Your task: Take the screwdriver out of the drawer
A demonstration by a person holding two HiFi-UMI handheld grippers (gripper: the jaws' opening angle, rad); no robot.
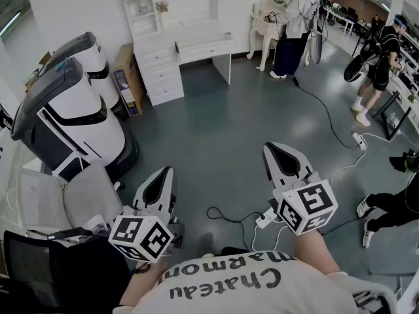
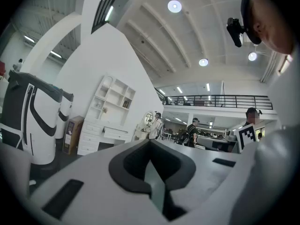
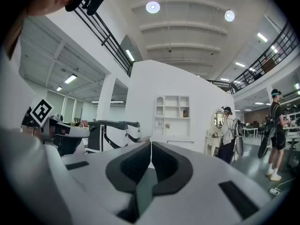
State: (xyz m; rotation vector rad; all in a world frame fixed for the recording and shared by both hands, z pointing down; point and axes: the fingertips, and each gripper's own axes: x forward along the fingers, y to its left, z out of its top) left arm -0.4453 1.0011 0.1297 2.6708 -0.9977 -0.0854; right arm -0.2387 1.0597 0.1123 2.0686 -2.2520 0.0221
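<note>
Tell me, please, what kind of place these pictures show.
Probably a large indoor lab or test hall: a white desk with drawers, bulky white machines beside it, and cables trailing over the bare grey floor.

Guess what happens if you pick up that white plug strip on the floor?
The plug strip looks like a small hard block, so it is probably stiff and light. Cords trail from it in loose curves, so they would likely flop and drag along behind it.

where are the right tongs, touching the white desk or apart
Apart: the head view shows the right tongs over open floor, far short of the white desk.
</note>
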